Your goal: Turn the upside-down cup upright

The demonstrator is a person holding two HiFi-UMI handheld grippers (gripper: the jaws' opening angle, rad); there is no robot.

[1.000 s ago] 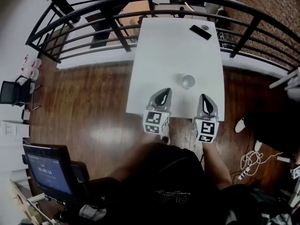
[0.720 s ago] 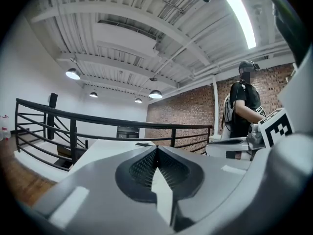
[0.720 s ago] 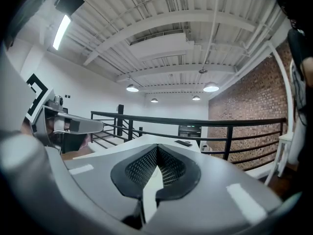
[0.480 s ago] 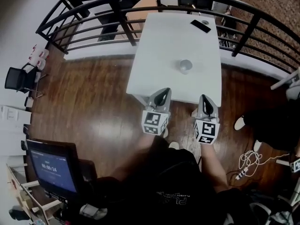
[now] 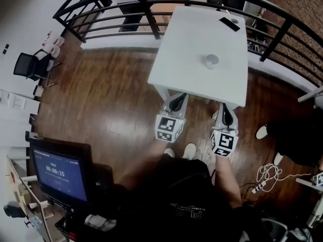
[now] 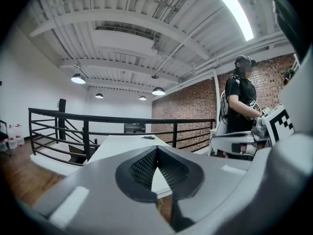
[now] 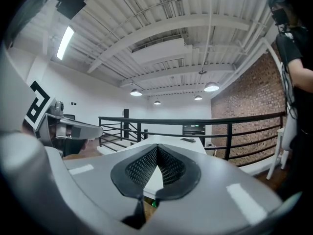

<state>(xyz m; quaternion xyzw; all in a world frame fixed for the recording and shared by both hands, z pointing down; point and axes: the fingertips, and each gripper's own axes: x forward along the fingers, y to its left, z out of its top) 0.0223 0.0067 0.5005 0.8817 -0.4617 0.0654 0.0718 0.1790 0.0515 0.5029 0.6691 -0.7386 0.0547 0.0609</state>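
Observation:
A small pale cup (image 5: 212, 61) stands on the white table (image 5: 186, 49), right of the middle; from here I cannot tell which way up it is. Both grippers hang short of the table's near edge, over the wooden floor. My left gripper (image 5: 176, 98) is shut with nothing in it, its tips pointing at the table's near left corner. My right gripper (image 5: 226, 111) is also shut and empty, below the near right edge. In the left gripper view the jaws (image 6: 156, 149) meet in front of the table (image 6: 122, 143). The right gripper view shows the same (image 7: 157, 148). The cup is hidden in both gripper views.
A dark flat device (image 5: 229, 24) lies at the table's far end. A black railing (image 5: 126, 4) curves behind the table. A monitor (image 5: 59, 173) stands at lower left, a chair (image 5: 29, 64) at far left. Cables (image 5: 270, 174) lie on the floor at right. A person (image 6: 242, 104) stands right.
The table and cup have slid up and away in the head view. Both grippers, earlier over the table's near edge, are now back over the floor. Both stay shut.

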